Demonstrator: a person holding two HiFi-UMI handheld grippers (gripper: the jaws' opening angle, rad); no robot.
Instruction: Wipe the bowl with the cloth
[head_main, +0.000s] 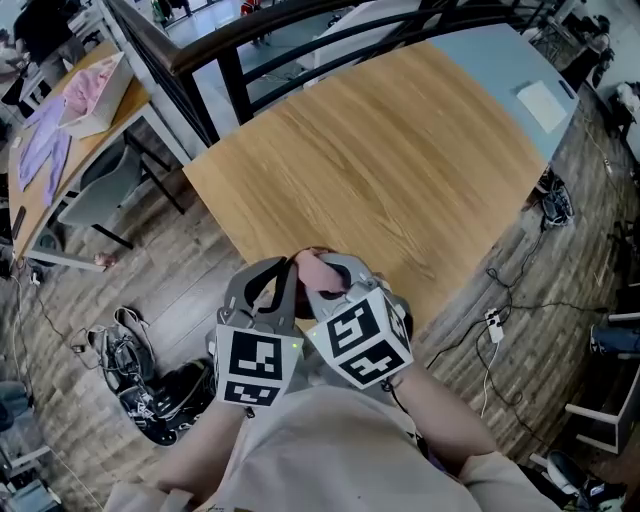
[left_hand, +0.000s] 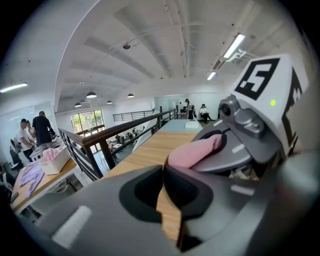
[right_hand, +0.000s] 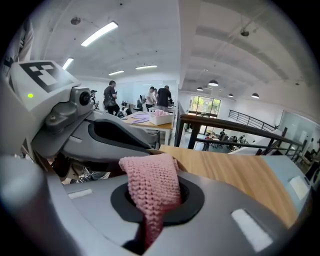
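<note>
Holding both grippers side by side over the near edge of the wooden table (head_main: 400, 170), you have their tips close together and their marker cubes (head_main: 255, 365) turned up toward your head. Your right gripper (right_hand: 152, 167) is clamped on the pink knitted cloth (right_hand: 150, 187). Its jaws are drawn in tight on the fabric, a fold of the knit bulges up and lies over the dark pad recess, and a narrower strip runs down into the seam between the jaws. From above, the cloth shows as a small pink bunch at that gripper's tips, just beside the tips of the other gripper and raised off the tabletop. Your left gripper (left_hand: 162, 170) has its jaws brought together at the tips with nothing pinched between them. Only a sliver of the table's wood shows through the slit below where they meet. In its own view the right gripper and the pink bunch sit just beyond it on the right. The tabletop ahead of you is light wood grain, with a pale blue-grey strip along its far side. Behind it runs a dark railing (head_main: 230, 50), and off to your left stands a side table (head_main: 40, 190) carrying pink and lilac fabrics. Cables (head_main: 520, 290) trail over the wood-plank floor (head_main: 170, 270) on your right.
</note>
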